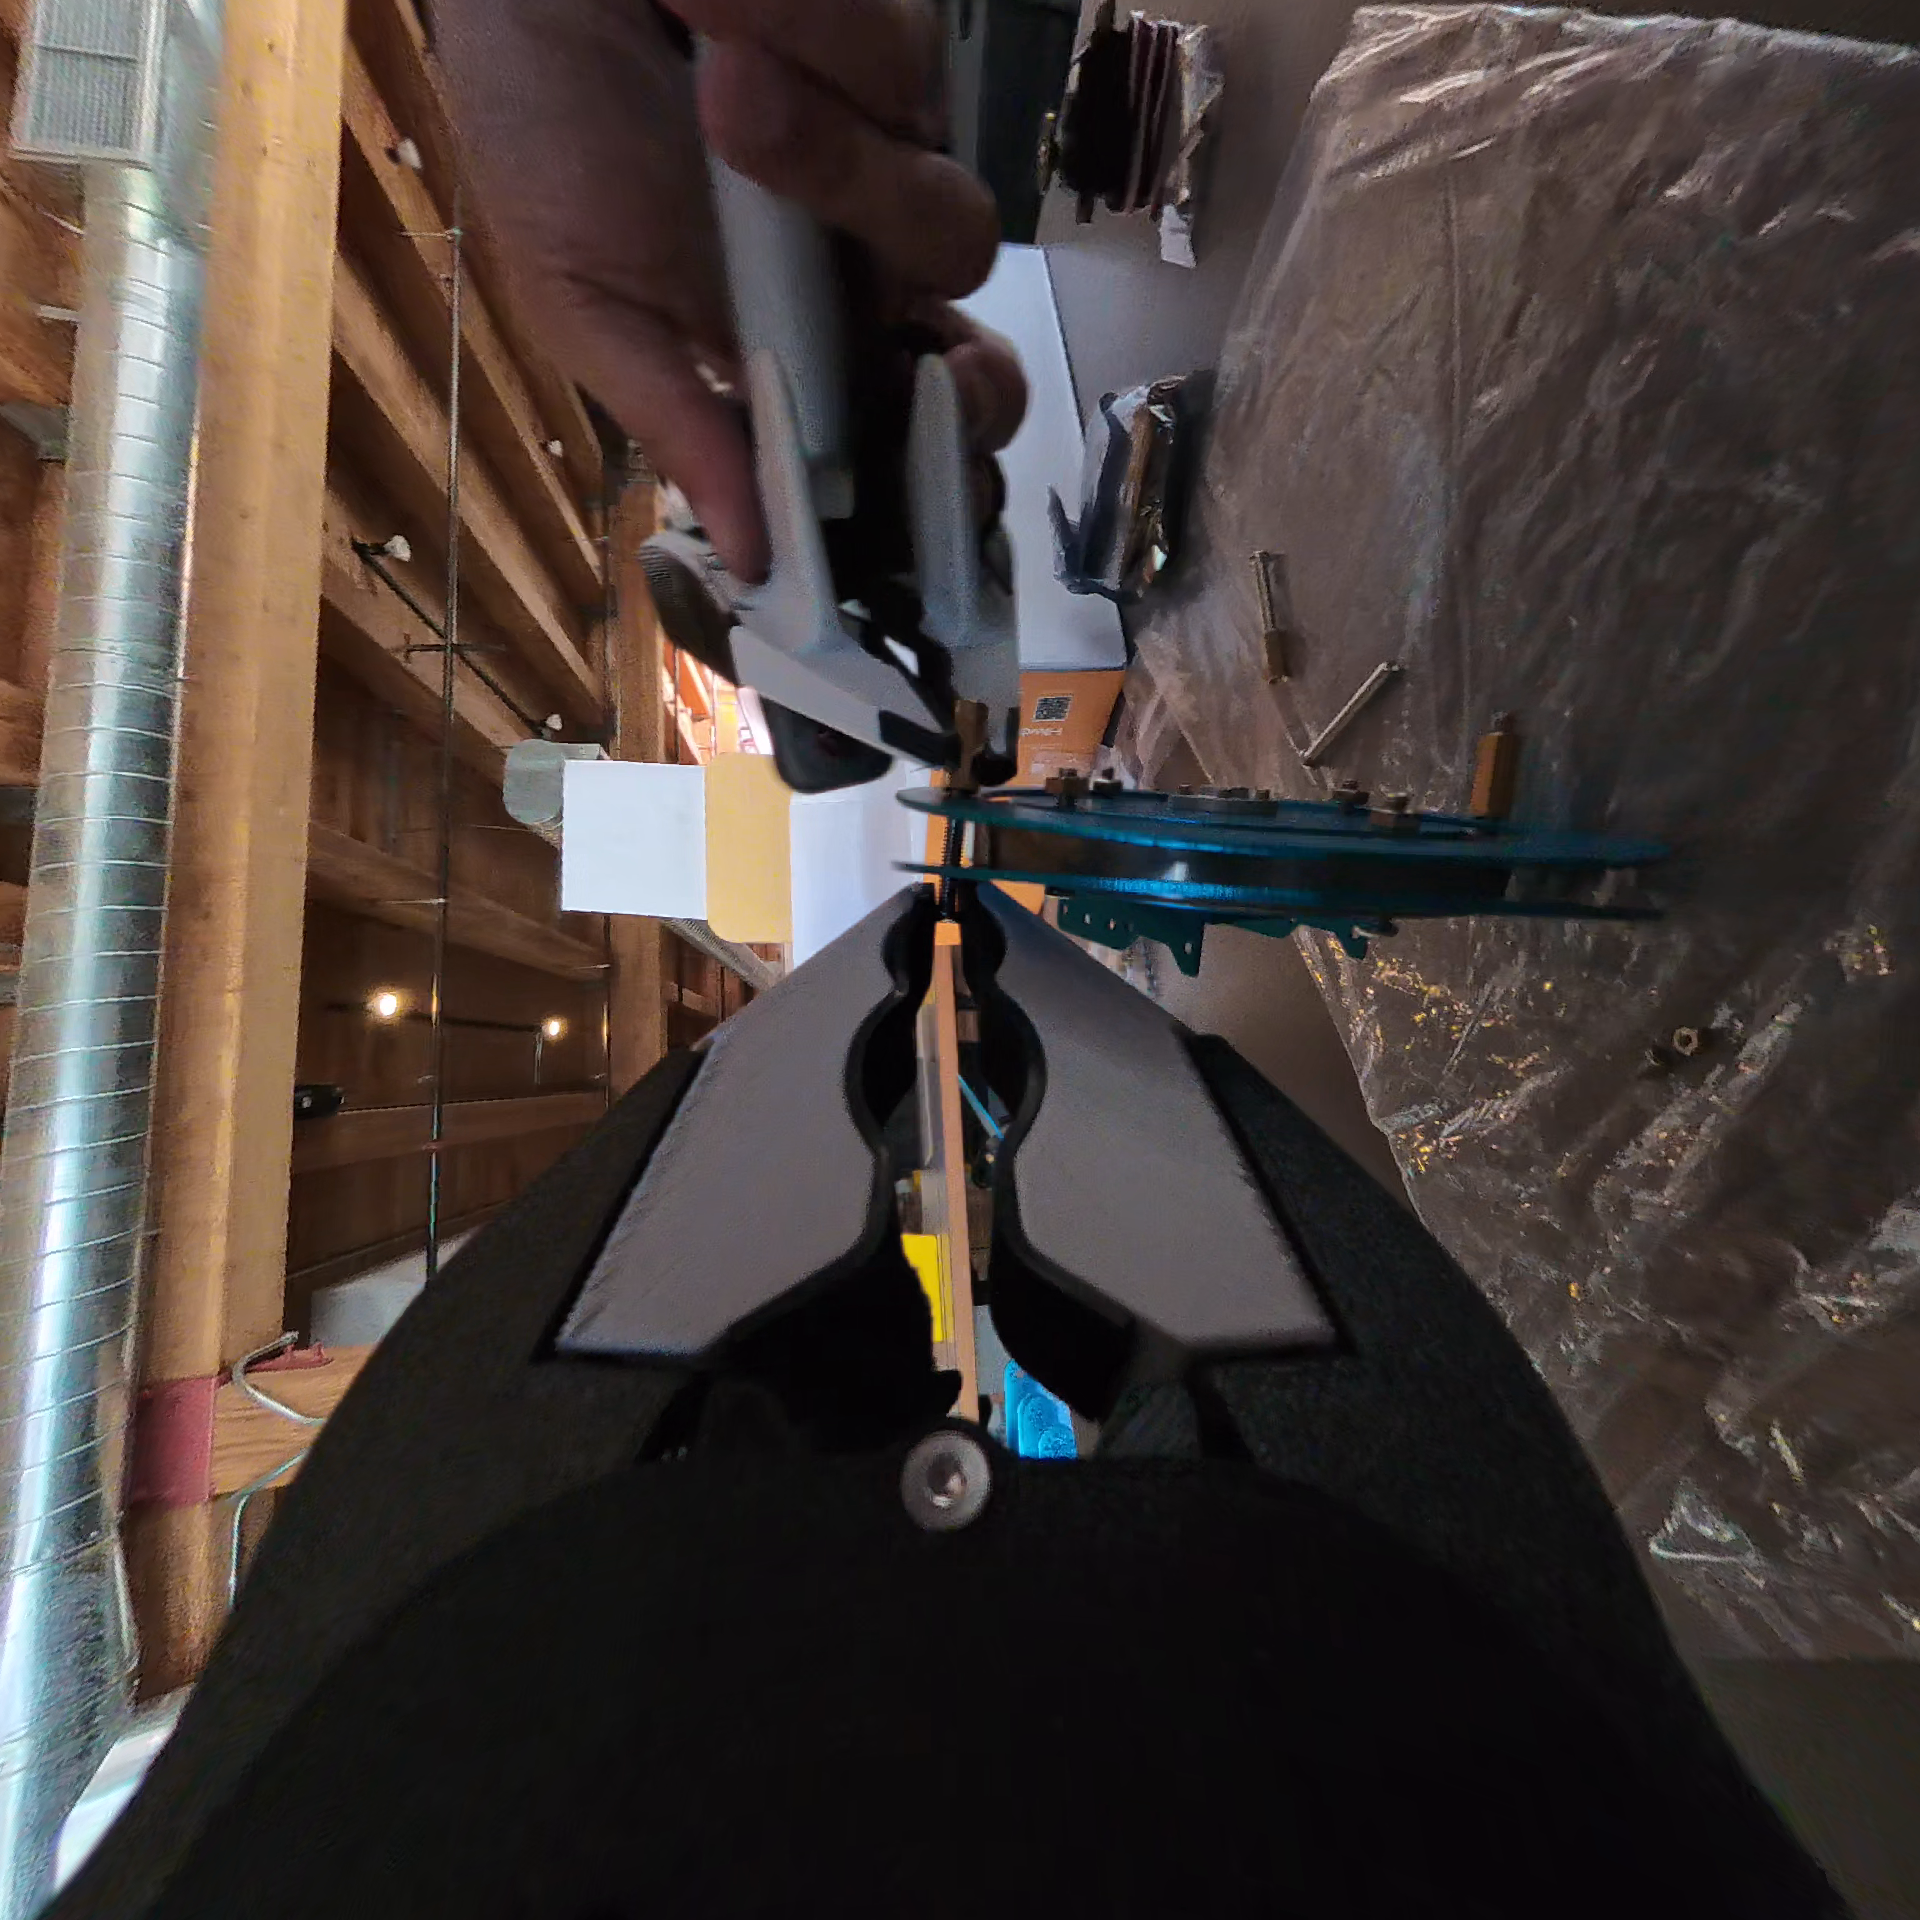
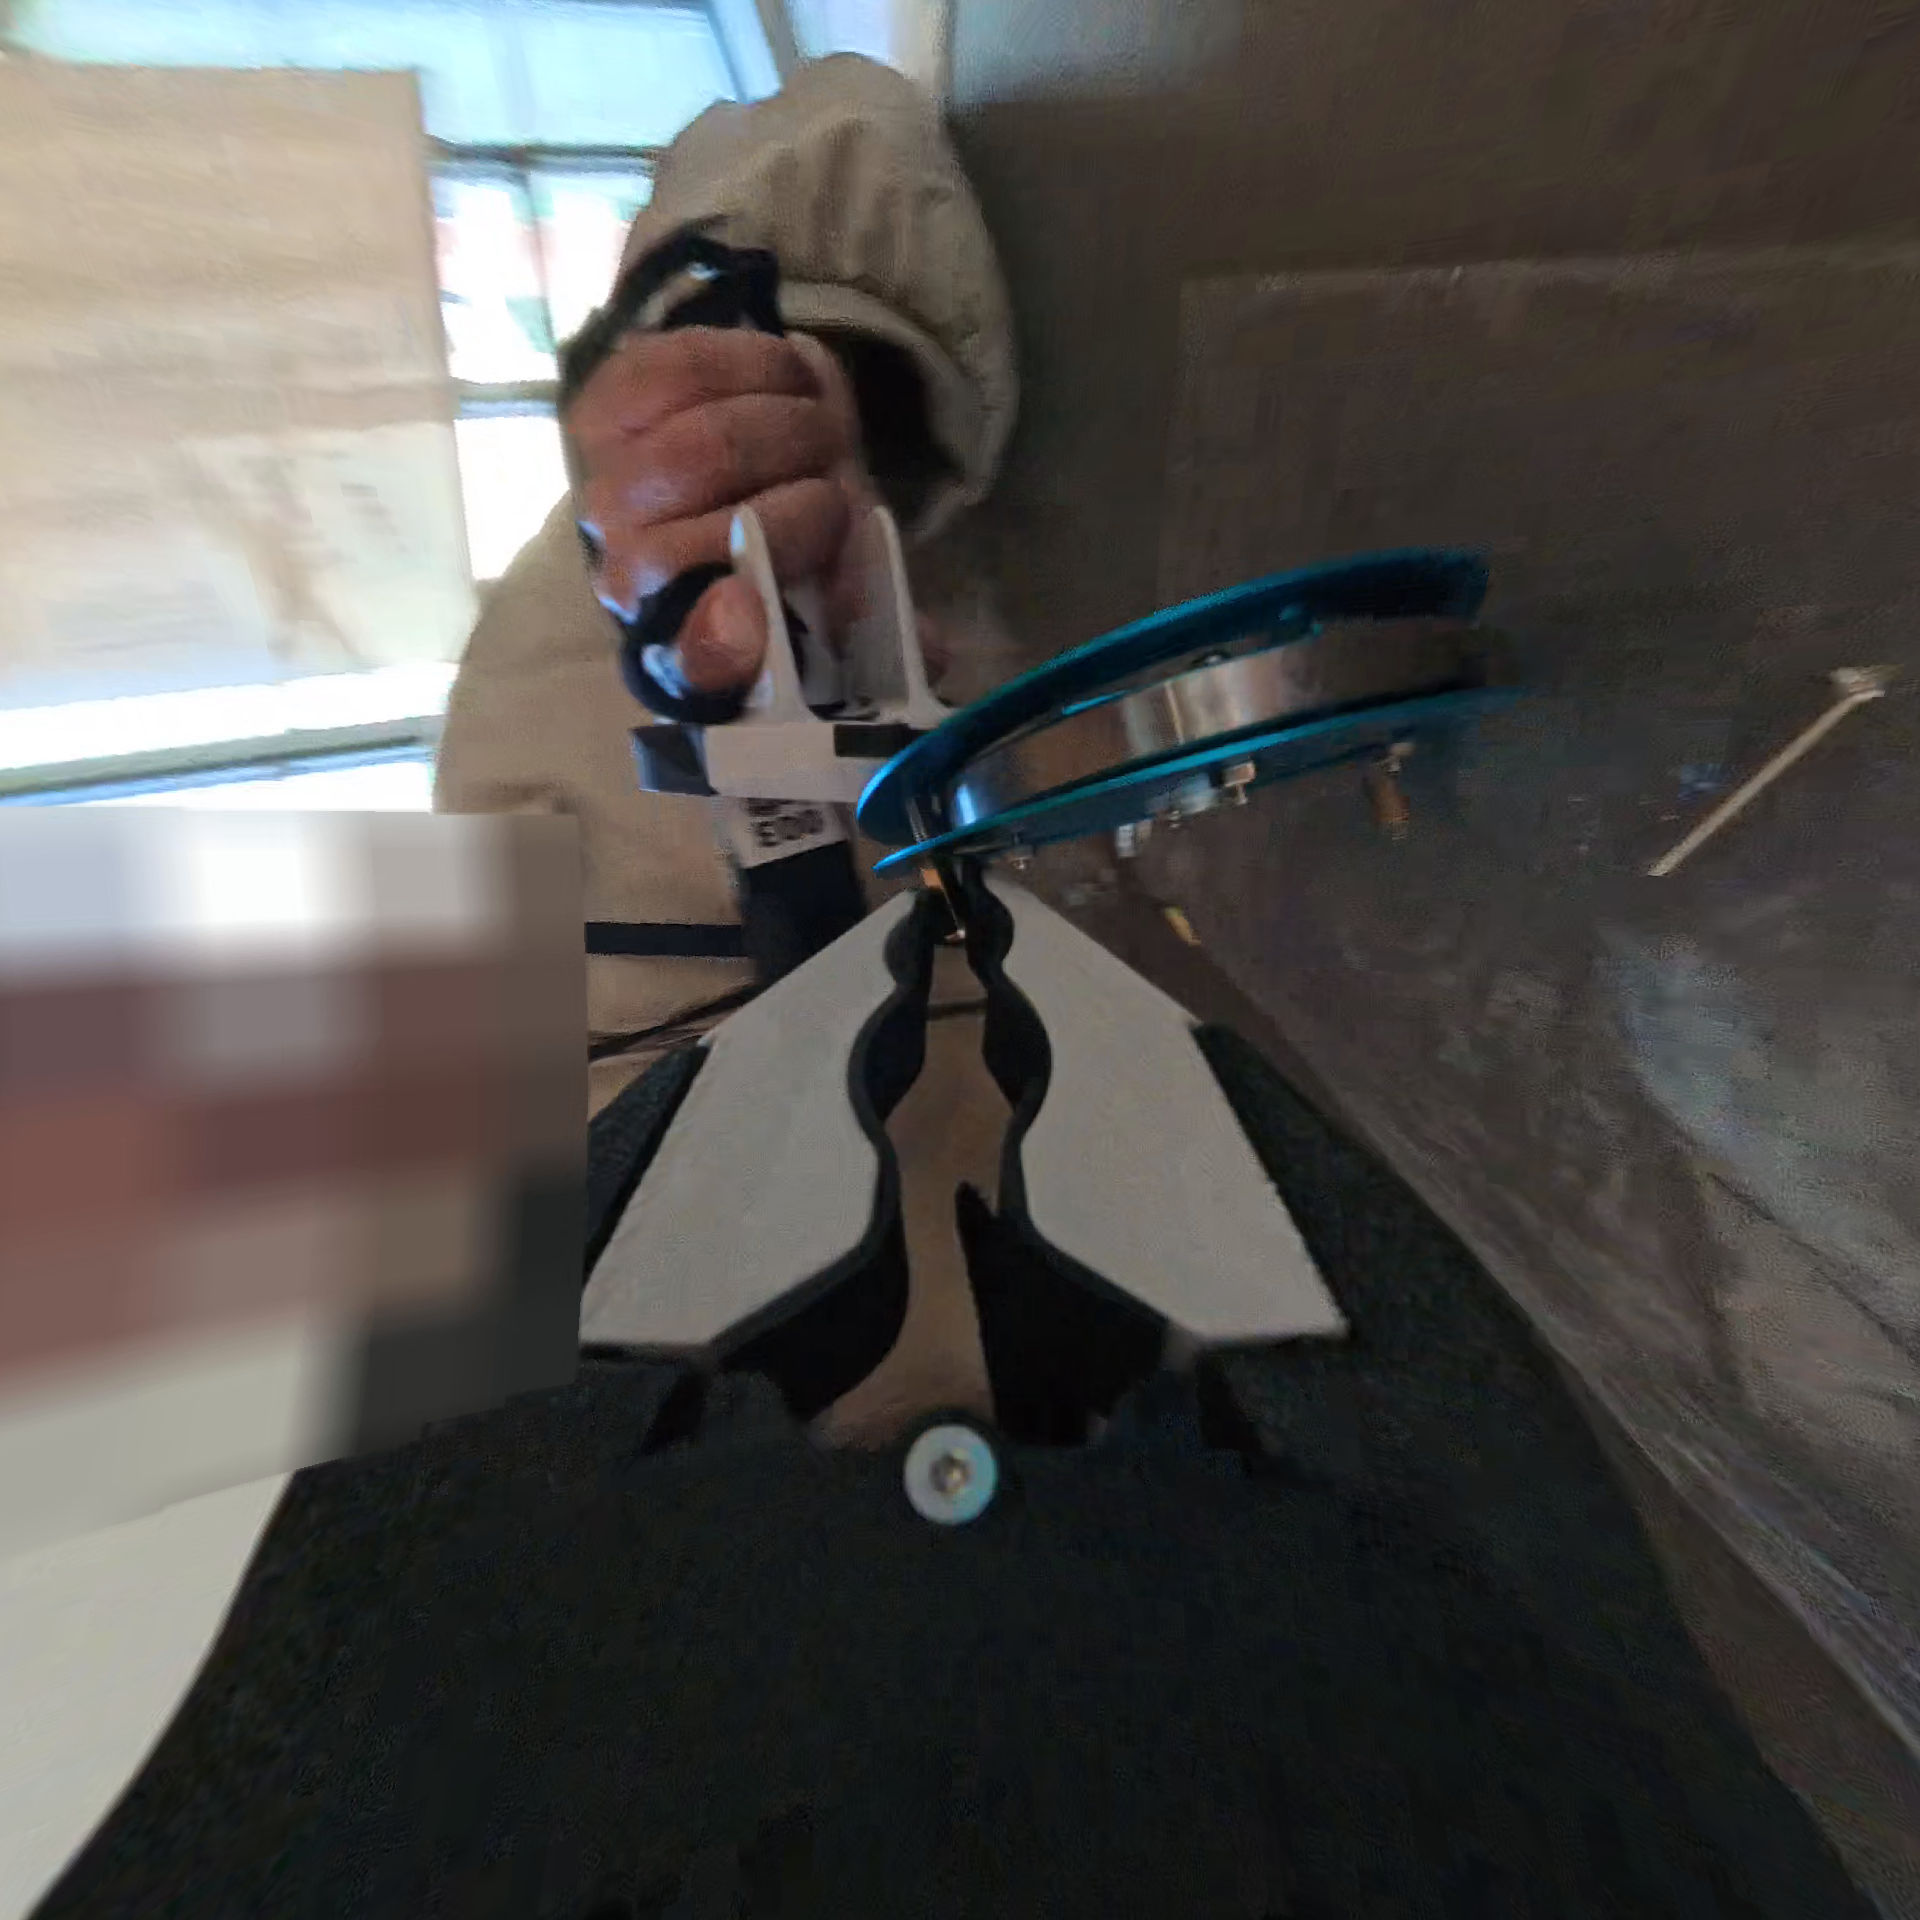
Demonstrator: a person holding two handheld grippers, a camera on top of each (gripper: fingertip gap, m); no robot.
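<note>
Left gripper [image 1: 951, 914] pinches a threaded rod [image 1: 948, 868] at the edge of the blue double-disc assembly [image 1: 1278, 842], held sideways near the plastic-covered table [image 1: 1558, 416]. Right gripper [image 2: 951, 904] clamps a small brass post [image 1: 971, 732] on the opposite face. Loose bolts [image 1: 1351, 712] lie on the plastic.

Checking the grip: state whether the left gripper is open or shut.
Shut. In the left wrist view, the left gripper pinches a threaded rod at the blue disc assembly.
</note>
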